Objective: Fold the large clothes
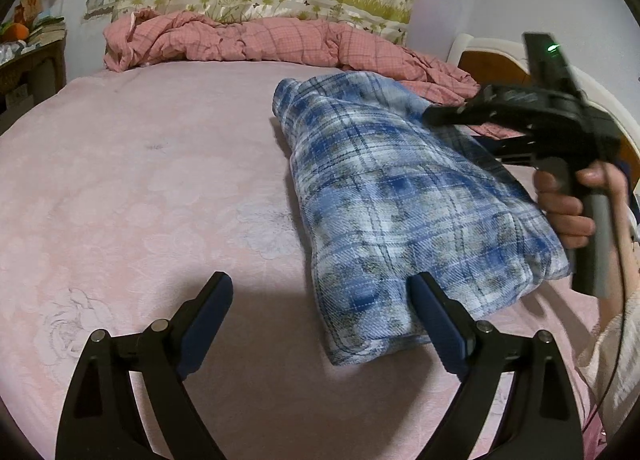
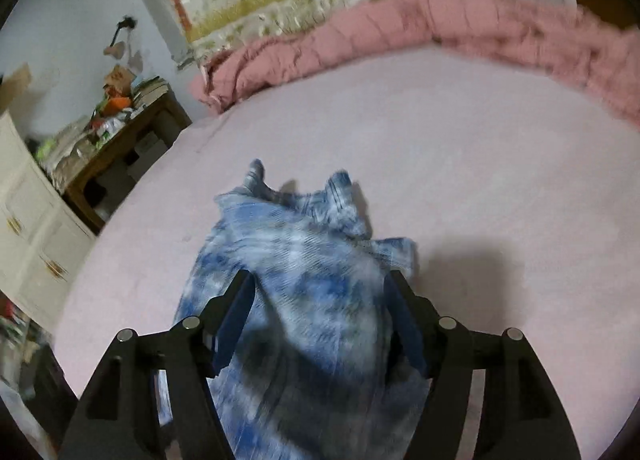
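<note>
The folded blue plaid shirt (image 1: 404,200) lies on the pink bed (image 1: 140,180). The left tongs (image 1: 322,312) are spread apart, their right finger touching its near edge. The right tongs (image 2: 320,312), also apart, hover above it.

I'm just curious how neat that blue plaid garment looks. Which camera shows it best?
The left wrist view: the blue plaid garment lies sharp and nearly whole on the pink bed. The right wrist view is blurred, fingers covering part.
</note>
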